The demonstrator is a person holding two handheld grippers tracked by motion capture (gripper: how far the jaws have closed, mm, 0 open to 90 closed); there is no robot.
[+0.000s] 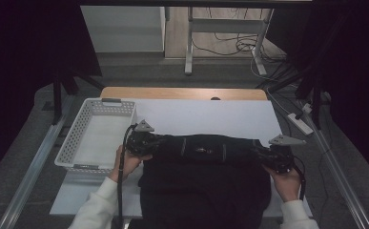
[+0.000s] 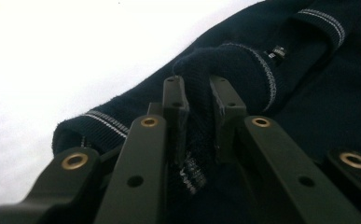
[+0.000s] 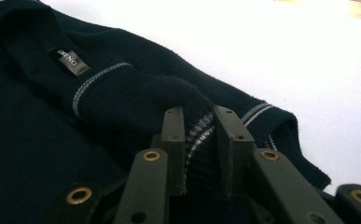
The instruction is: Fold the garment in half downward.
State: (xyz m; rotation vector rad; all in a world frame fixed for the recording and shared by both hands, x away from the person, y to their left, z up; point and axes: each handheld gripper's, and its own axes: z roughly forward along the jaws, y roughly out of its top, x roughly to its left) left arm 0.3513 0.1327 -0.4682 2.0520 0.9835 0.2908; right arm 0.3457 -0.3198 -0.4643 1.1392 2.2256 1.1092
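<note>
A dark navy sweater (image 1: 203, 176) with thin white stripes lies on the white table (image 1: 206, 117), its upper part folded into a band across the middle. My left gripper (image 1: 149, 142) is shut on a bunched fold of the sweater (image 2: 201, 93) at the band's left end. At the band's right end my right gripper (image 1: 264, 152) is shut on a striped ribbed edge of the sweater (image 3: 122, 93). A black neck label (image 3: 68, 59) shows in the right gripper view. A hand holds each gripper from below.
A white perforated basket (image 1: 96, 133) stands at the table's left side, close to my left gripper. A strip of wooden table top (image 1: 182, 93) runs along the far edge. Beyond it are desk legs and cables on the floor.
</note>
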